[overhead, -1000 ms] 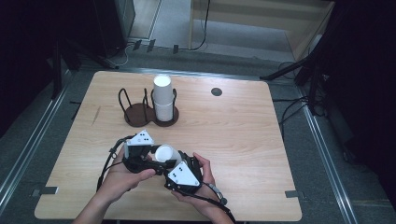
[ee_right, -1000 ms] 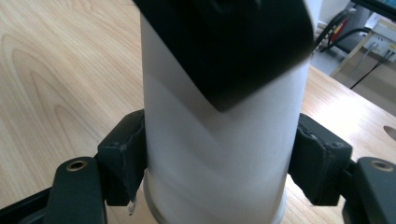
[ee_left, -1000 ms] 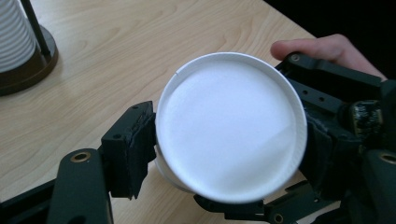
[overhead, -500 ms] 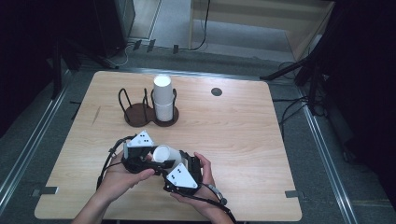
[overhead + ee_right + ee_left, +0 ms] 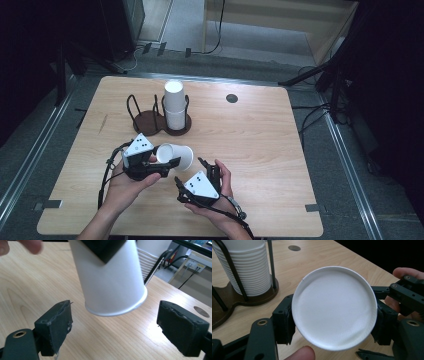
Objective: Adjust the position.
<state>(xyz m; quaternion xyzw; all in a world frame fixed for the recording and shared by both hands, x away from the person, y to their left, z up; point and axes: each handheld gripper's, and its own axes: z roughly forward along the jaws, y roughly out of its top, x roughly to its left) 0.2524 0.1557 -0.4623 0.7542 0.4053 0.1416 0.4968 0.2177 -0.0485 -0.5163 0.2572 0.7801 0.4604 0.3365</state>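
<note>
Change since earlier frame: right gripper (image 5: 206, 168) had let go of the paper cup (image 5: 176, 156) and its jaws had just been opening; nothing pressed between them, cup only hung ahead of the pads. Hands had barely shifted.
Holder: dark two-ring wire cup holder (image 5: 148, 121) stood at the far left-centre of the table (image 5: 260, 140); left ring was empty, right ring carried a tall stack of white cups (image 5: 174, 104).
Left gripper: left gripper (image 5: 166, 167) was clamped on the single cup, one pad on each side of its wall, cup bottom facing that gripper's camera (image 5: 334, 307).
Cup place: held on its side above the table, near the front edge, between the two hands, well apart from the holder; mouth pointed toward the right gripper (image 5: 110, 322).
Right gripper: jaws stood apart below the cup's rim (image 5: 117, 311), not touching it.
Step, my read: one cup looked separated and handed over to the left gripper alone.
Next move, my read: left hand would need to carry the cup over to the empty ring and turn it upright or mouth-down before setting it in; grip should stay light, thin paper wall dents easily.
</note>
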